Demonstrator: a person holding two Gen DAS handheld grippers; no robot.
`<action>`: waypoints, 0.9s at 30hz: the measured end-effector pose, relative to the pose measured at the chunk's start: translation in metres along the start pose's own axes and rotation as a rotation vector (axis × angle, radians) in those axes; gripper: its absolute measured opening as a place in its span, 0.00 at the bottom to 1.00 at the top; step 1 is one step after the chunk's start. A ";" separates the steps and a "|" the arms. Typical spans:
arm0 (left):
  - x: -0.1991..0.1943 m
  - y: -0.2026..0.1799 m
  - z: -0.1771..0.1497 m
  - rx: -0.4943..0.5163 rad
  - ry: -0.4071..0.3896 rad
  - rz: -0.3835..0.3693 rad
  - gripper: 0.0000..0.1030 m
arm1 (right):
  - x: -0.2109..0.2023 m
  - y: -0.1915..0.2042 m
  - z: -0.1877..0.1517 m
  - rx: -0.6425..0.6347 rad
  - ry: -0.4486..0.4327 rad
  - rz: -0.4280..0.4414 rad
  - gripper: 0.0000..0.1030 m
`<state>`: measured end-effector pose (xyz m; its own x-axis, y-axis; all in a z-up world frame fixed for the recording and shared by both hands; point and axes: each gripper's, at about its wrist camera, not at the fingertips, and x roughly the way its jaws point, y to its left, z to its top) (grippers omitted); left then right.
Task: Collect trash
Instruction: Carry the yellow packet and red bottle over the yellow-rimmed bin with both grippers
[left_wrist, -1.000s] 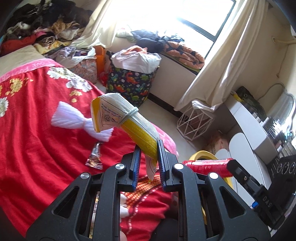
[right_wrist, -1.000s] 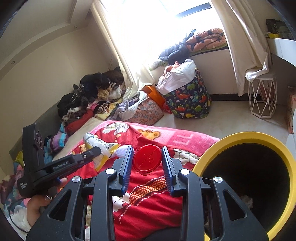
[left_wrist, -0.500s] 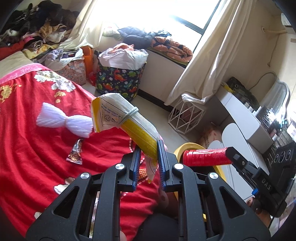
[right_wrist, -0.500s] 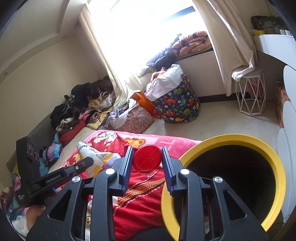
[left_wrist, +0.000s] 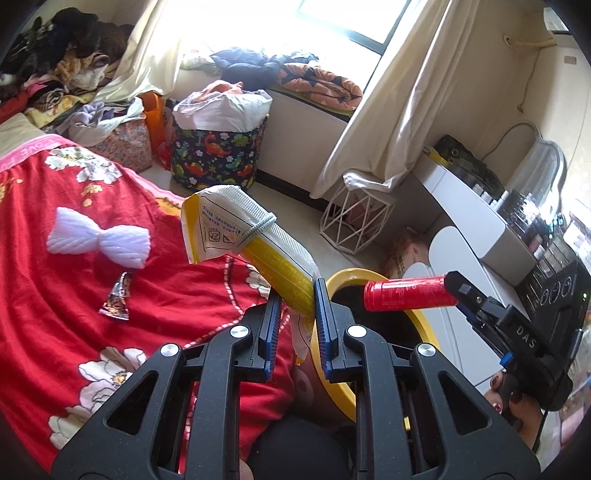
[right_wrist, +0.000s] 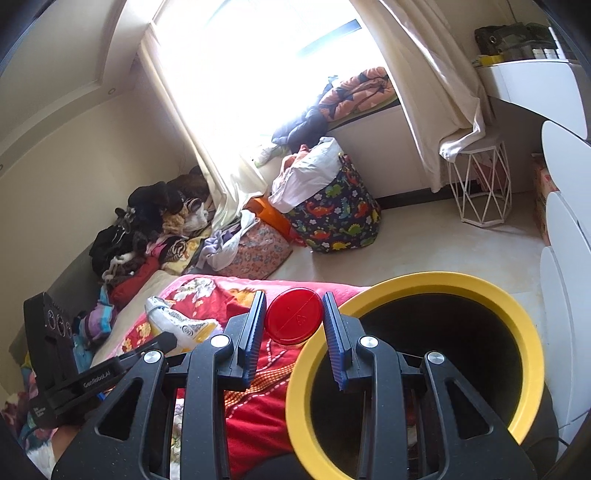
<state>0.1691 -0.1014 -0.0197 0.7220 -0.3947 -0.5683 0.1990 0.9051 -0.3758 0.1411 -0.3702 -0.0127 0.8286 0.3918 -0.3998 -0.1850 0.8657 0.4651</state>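
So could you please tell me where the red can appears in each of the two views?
Left wrist: red can lies sideways at right centre, held in the right gripper over the yellow bin.
Right wrist: seen end-on at lower centre, between the jaws.
Shared landmark: the dinosaur basket.
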 end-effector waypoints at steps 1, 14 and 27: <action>0.001 -0.002 0.000 0.006 0.004 -0.004 0.12 | -0.001 0.000 0.000 0.004 -0.002 -0.005 0.29; 0.015 -0.033 -0.013 0.071 0.047 -0.043 0.12 | -0.011 -0.028 0.001 0.053 -0.014 -0.061 0.29; 0.024 -0.053 -0.024 0.127 0.083 -0.077 0.12 | -0.022 -0.050 0.002 0.093 -0.040 -0.117 0.29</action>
<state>0.1600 -0.1633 -0.0313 0.6449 -0.4704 -0.6023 0.3371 0.8824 -0.3282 0.1331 -0.4228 -0.0251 0.8625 0.2754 -0.4246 -0.0374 0.8713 0.4893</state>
